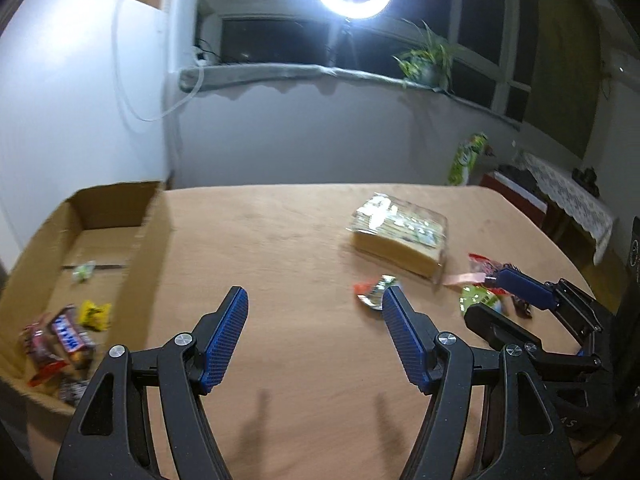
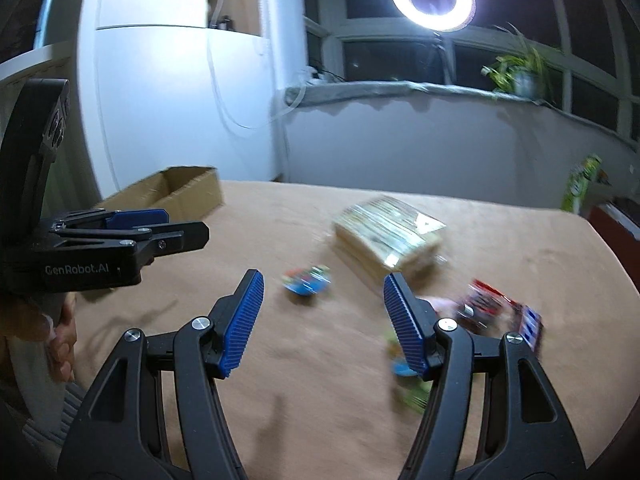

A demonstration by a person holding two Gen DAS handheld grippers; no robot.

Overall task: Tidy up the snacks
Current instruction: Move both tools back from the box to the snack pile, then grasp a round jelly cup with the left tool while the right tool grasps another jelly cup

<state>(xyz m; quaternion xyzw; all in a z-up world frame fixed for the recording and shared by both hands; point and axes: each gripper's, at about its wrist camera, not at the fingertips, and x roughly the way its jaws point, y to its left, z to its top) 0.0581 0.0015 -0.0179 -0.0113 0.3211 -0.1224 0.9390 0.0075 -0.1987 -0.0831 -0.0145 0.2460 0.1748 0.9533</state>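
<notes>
Both tools hang released over the tan, felt-like desk (image 1: 304,240), the left tool (image 1: 314,304) and right tool (image 2: 322,286) gripping nothing between ribbed blue pads. A clear-wrapped block of wafers (image 1: 400,236) lies mid-desk, crinkly small sweets (image 1: 374,292) beside it. More wrapped bars (image 1: 60,340) sit inside the open cardboard box (image 1: 148,248) at left.
</notes>
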